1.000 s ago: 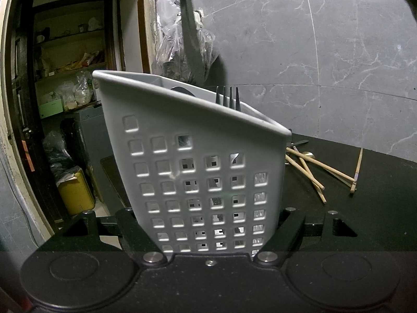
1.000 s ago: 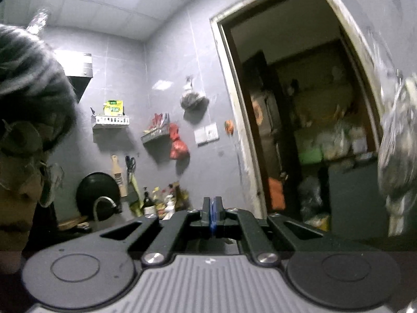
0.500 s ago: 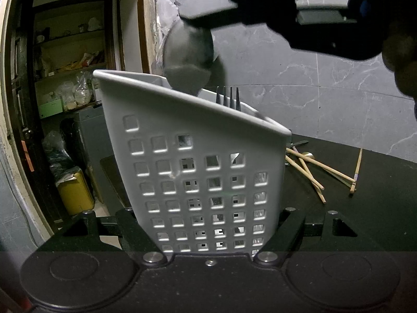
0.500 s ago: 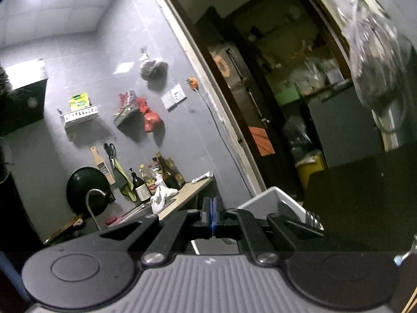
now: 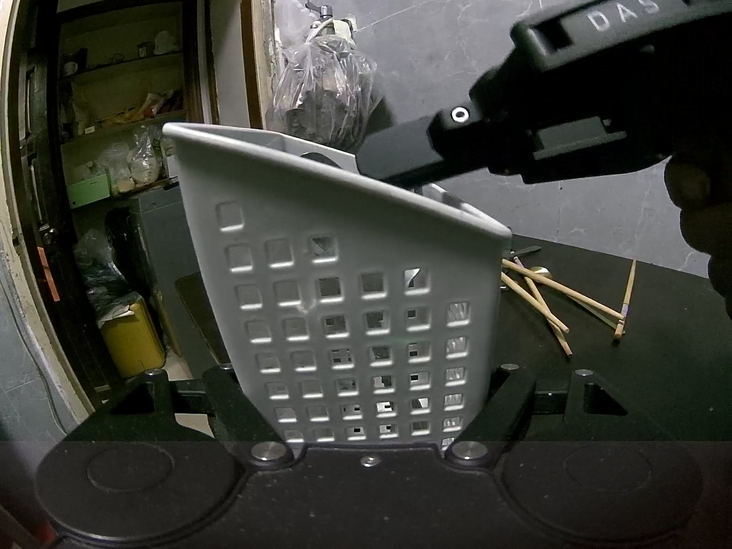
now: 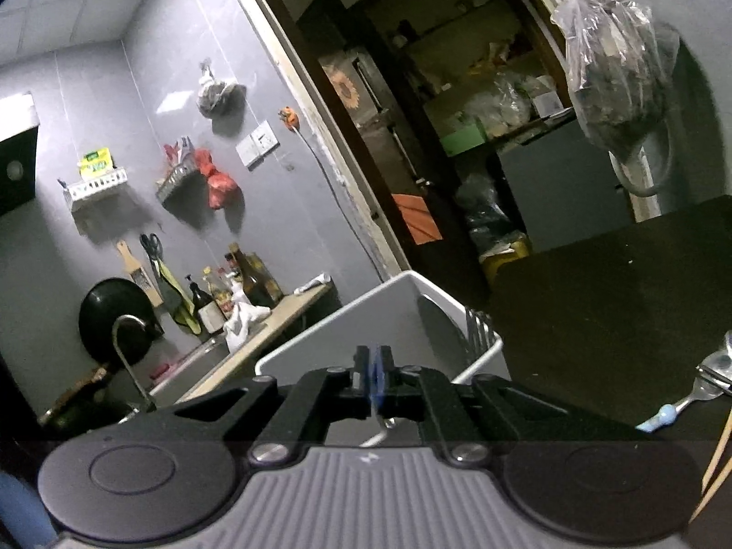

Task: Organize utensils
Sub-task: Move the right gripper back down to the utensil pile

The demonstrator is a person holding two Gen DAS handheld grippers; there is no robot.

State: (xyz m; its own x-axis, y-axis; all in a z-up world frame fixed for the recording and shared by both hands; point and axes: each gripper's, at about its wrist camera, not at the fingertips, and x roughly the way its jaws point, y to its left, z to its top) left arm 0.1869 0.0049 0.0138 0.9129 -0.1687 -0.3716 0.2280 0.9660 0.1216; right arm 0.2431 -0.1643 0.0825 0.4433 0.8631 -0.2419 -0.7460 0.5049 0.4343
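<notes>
A grey perforated utensil holder point(image 5: 357, 302) stands tilted between the fingers of my left gripper point(image 5: 370, 393), which is shut on its base. My right gripper point(image 6: 374, 377) is shut on the thin metal handle of a spoon point(image 6: 379, 416), with its bowl down inside the holder point(image 6: 366, 320). In the left wrist view the right gripper's finger point(image 5: 402, 155) reaches over the holder's rim. A fork point(image 6: 478, 327) stands in the holder. Wooden chopsticks point(image 5: 544, 302) lie on the black table point(image 5: 640, 366) behind.
A fork with a blue handle end point(image 6: 686, 400) and chopstick tips point(image 6: 713, 471) lie on the table at right. A plastic bag point(image 5: 325, 91) hangs on the grey wall. A doorway point(image 5: 114, 160) opens to a storeroom at left.
My right gripper has come down and tilted over the holder, lowering the spoon's bowl from above the rim into it. The left gripper and holder have not moved.
</notes>
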